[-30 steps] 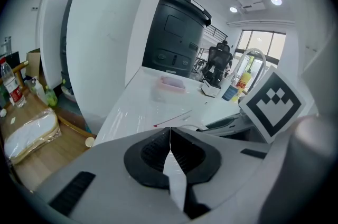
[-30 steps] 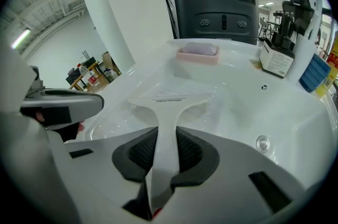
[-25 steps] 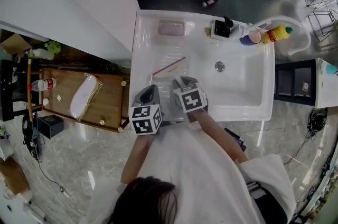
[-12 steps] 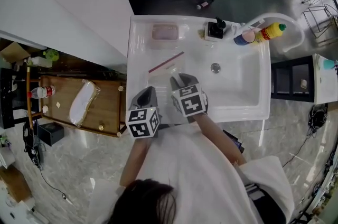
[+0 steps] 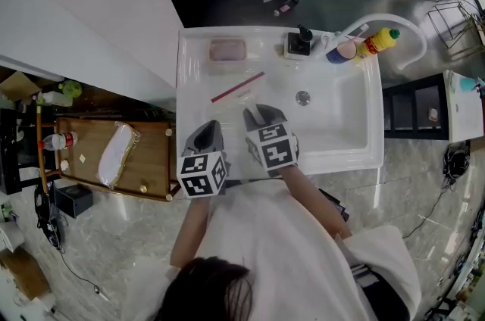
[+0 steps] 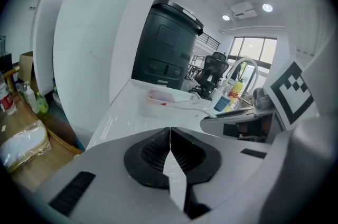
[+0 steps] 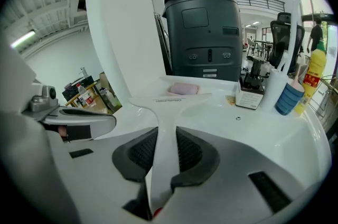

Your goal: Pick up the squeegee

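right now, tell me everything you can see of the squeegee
The squeegee is T-shaped, white and plastic-looking: a flat handle widening into a broad head with small dark print, and a red strip along the blade edge in the head view. The right gripper is shut on its handle, the head pointing away over the left side of the sink. Nothing else seems to touch it.

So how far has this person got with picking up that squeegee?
Done: the right gripper is shut on the squeegee by its handle. In hand: the lift, with the blade seemingly just above the sink. Left: perhaps only carrying it clear. The left gripper is shut, empty.
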Demonstrator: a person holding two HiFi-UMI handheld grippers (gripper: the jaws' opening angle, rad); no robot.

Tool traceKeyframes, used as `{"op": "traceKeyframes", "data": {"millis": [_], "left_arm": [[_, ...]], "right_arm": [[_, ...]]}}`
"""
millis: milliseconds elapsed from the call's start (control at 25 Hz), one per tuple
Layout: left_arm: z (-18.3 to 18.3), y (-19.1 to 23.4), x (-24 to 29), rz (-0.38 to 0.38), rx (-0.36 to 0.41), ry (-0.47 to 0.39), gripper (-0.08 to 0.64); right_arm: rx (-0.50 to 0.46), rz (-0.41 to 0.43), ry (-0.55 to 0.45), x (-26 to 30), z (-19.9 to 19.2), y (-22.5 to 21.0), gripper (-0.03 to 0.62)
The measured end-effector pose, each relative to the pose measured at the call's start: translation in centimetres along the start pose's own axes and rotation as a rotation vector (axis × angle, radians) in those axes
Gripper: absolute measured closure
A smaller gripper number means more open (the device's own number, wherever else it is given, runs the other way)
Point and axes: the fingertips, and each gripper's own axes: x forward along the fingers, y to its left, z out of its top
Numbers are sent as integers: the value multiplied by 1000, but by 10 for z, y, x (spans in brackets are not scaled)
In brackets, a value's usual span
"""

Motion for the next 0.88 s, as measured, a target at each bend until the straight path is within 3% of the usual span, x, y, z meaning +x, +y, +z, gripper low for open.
{"op": "traceKeyframes", "data": {"millis": [680, 880], "left_arm": [[52, -34, -17, -43, 32, -115, 535], [69, -50, -20, -91, 56, -167, 535]], "right_arm": [[16, -70, -180, -50, 38, -15, 508], [-8, -106, -245, -68, 51, -20, 508]]}}
